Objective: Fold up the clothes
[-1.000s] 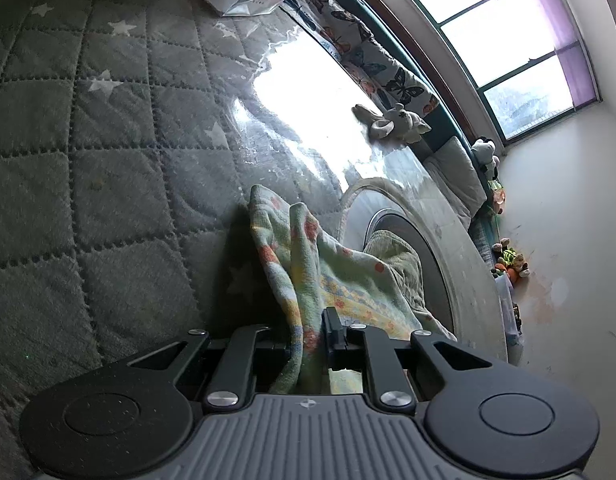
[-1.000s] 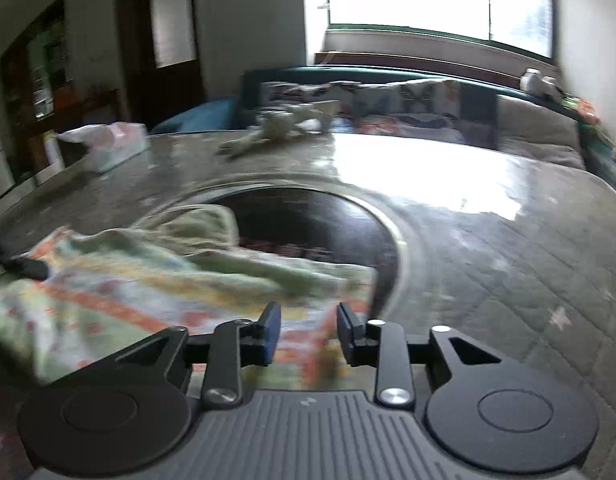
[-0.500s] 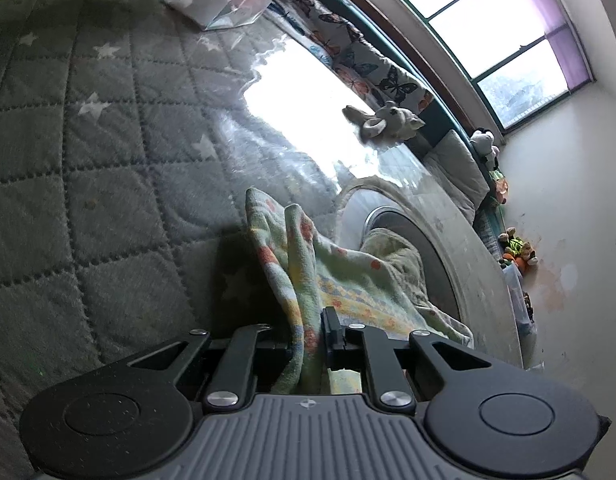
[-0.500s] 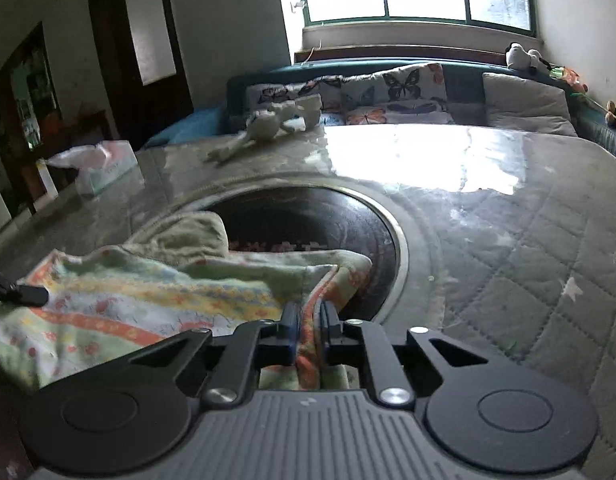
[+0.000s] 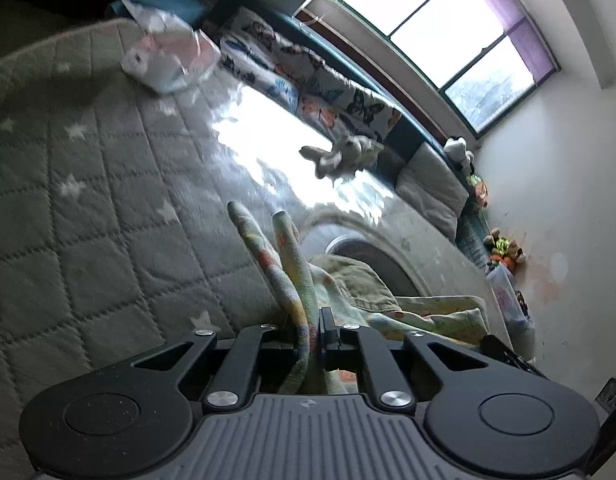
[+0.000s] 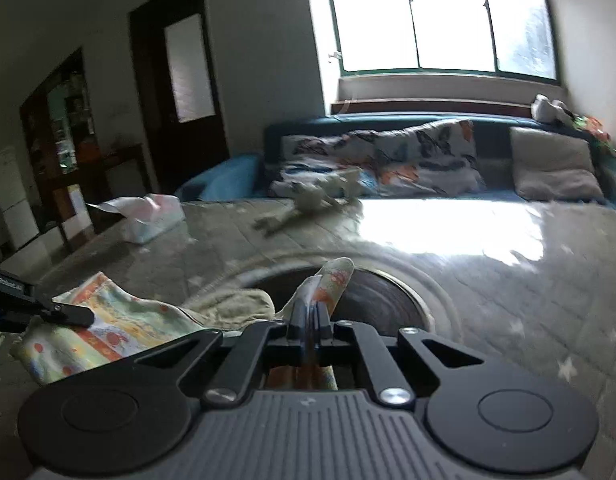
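A patterned garment [image 5: 292, 276], pale green and yellow with orange prints, hangs between my two grippers above the quilted table. My left gripper [image 5: 308, 332] is shut on one edge of it; folds of cloth stick up past the fingers. My right gripper [image 6: 309, 320] is shut on another corner of the garment [image 6: 331, 280], which pokes up between the fingers. The rest of the cloth [image 6: 120, 320] sags to the left, where the left gripper's finger [image 6: 64, 314] shows. A beige inner layer [image 6: 236, 306] bunches in the middle.
The grey star-quilted table cover [image 5: 88, 200] has a round dark inset [image 6: 387, 300] under the cloth. A tissue pack [image 6: 148, 216] and a plush toy [image 6: 319, 194] lie farther back. A sofa with butterfly cushions [image 6: 387, 160] stands under the window.
My right gripper closed on the garment's corner a second ago. Both grippers have since lifted, raising the cloth off the table, and the views tilted up toward the window.
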### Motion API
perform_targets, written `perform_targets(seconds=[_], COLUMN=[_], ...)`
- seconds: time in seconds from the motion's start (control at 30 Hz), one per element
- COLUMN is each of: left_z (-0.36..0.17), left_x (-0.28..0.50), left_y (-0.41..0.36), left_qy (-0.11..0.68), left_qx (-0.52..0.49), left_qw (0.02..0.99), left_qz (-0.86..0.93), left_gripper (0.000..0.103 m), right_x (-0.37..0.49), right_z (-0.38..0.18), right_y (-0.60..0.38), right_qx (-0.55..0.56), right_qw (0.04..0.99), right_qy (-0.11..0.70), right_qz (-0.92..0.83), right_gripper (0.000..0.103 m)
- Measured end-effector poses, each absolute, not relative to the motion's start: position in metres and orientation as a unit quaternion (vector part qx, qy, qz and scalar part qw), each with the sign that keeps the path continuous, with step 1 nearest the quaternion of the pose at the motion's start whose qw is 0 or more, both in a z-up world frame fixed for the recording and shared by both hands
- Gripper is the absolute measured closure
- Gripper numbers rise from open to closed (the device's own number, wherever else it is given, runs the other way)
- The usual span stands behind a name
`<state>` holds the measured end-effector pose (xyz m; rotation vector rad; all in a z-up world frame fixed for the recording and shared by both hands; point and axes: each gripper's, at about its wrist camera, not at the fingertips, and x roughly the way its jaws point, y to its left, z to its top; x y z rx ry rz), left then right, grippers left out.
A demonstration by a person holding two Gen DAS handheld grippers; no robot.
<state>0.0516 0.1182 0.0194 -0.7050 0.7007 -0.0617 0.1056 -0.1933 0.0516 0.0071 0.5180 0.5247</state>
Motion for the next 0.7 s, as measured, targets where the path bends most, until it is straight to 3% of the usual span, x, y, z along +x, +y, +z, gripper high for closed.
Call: perform_targets(seconds=[0.43, 0.7], left_z=[0.07, 0.056], left_x=[-0.01, -0.03], left_y=[0.206, 0.252], left_qy=[0.245, 0.243], left_qx=[-0.332, -0.337], left_qw=[0.908, 0.895], left_qz=[0.077, 0.159], left_gripper=[0.093, 0.093], right_x=[0.125, 0.138], right_z=[0.087, 0.079], right_y=[-0.077, 0.005], right_qx=[-0.02, -0.029], right_qw=[0.905, 0.876], right_qy=[0.215, 0.224], right_qz=[0.366, 0.425], right_gripper=[0.1, 0.1])
